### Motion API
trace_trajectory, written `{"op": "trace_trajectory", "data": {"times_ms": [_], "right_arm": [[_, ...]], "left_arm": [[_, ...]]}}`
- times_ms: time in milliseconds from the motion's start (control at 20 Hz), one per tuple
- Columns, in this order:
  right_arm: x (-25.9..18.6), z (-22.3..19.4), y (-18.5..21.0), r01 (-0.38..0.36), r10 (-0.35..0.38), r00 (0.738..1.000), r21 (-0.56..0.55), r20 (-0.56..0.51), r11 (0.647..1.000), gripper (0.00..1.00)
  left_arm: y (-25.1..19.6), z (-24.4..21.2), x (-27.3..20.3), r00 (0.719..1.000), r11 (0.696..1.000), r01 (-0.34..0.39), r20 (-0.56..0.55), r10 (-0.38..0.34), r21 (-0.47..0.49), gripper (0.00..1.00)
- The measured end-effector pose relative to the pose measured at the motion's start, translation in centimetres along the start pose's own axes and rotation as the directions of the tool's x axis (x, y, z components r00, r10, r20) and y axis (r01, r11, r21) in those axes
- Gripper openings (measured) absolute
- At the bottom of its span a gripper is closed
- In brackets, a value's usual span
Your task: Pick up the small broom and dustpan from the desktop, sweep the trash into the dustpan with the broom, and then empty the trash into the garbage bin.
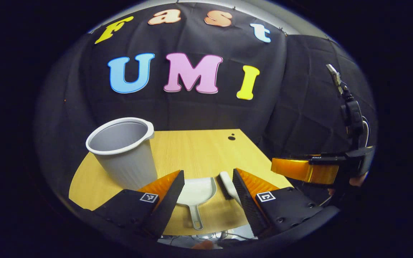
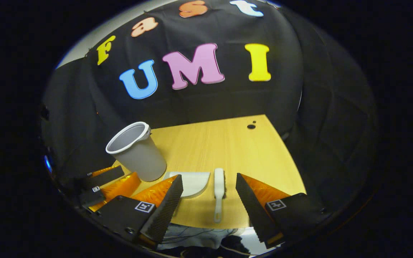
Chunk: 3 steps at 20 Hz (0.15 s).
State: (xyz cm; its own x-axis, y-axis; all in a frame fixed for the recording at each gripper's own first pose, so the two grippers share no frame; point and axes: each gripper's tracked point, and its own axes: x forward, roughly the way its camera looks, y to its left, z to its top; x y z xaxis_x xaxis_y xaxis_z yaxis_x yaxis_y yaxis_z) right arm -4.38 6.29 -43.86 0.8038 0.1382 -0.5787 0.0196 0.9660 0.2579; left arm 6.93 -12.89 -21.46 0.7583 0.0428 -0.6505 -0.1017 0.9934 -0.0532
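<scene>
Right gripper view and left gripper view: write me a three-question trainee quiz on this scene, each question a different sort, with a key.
1. True or false: the broom is already clamped in the right gripper.
2. Multiple choice: where does the dustpan lie? A) inside the bin B) flat on the desk, beside the broom C) held in the left gripper
3. Fill in: the trash, small dark specks, sits near the desk's ____ edge, away from the tools.

Key: 1 false, both grippers are open and hold nothing; 2 B; 3 far.
</scene>
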Motion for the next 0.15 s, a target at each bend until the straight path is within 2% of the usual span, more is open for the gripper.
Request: {"op": "trace_trajectory", "data": {"times_ms": [100,150], "right_arm": [[-2.8,2.9,0.6,0.023,-0.019,0.99,-0.026,0.14,0.999,0.97],[-4.1,3.6,1.0,0.035,-0.025,0.984,-0.052,0.175,0.998,0.96]], "left_arm": [[-0.5,1.8,-1.6,0.996,0.999,0.031,0.083,-0.029,-0.022,0.82],[-0.5,2.7,-2.5,0.993,1.0,0.031,0.111,-0.031,0.0,0.82]]}}
